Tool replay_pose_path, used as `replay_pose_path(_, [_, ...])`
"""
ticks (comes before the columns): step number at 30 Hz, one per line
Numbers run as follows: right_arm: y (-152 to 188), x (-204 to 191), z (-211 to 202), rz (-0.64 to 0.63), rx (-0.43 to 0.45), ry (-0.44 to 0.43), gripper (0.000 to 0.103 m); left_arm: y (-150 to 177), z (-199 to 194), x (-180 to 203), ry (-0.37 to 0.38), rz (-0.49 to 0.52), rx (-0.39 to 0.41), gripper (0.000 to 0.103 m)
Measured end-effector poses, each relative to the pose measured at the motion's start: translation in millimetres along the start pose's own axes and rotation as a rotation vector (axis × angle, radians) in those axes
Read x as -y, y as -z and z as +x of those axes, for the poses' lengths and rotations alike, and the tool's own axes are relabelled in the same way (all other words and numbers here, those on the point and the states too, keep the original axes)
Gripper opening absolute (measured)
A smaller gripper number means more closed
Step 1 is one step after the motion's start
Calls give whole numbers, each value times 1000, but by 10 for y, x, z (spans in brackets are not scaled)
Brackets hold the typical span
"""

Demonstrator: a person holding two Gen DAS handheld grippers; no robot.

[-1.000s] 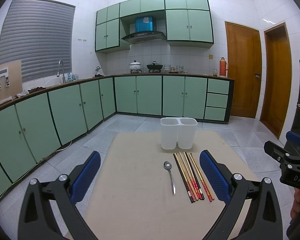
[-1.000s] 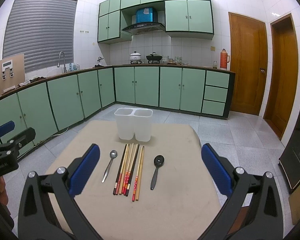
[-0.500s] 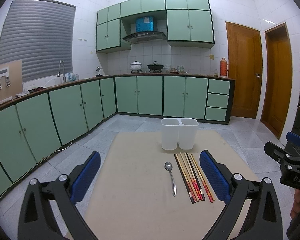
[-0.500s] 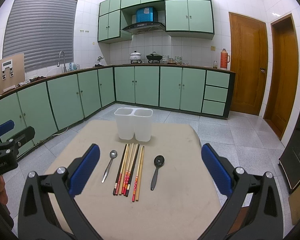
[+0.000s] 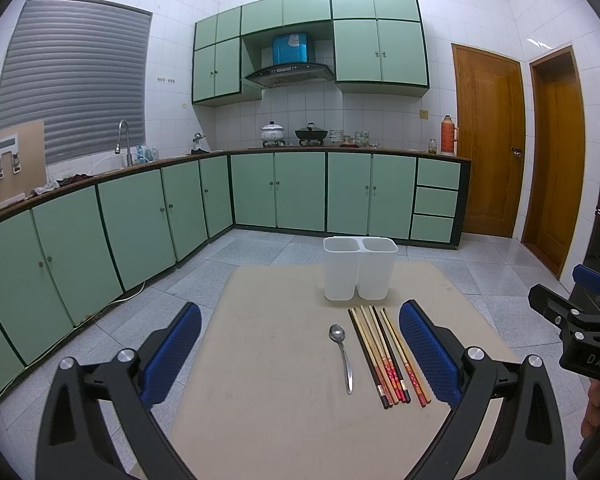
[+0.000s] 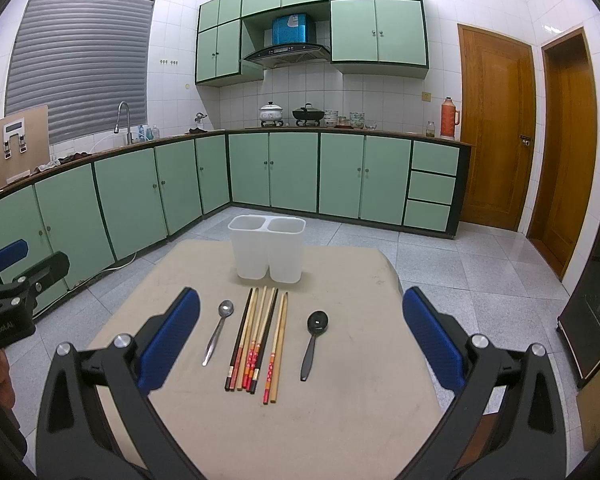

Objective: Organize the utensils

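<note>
Toward the far edge of the tabletop, standing upright: a white two-compartment holder, both wells looking empty and facing up, probably for dropping handles in. In a row just nearer, lying parallel with handles toward the near edge, seemingly for easy pickup: a metal spoon nearest the left edge, a bundle of chopsticks touching side by side, a black spoon to the right of the bundle. Hovering over the near edge, spread wide and gripping nothing: the left gripper and the right gripper. Looking like the outset, nothing sorted yet.
</note>
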State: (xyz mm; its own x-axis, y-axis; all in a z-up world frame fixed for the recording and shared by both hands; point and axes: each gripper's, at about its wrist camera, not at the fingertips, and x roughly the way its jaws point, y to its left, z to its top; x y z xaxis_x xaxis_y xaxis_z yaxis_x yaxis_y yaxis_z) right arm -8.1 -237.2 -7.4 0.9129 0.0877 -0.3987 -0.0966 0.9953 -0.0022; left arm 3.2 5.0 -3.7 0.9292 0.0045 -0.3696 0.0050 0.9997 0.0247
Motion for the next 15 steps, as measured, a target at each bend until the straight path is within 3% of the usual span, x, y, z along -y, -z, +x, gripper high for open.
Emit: replay_pose_path(15, [24,1,-1,-1,-2,0,98,8,8,-5,0,0,-1,97])
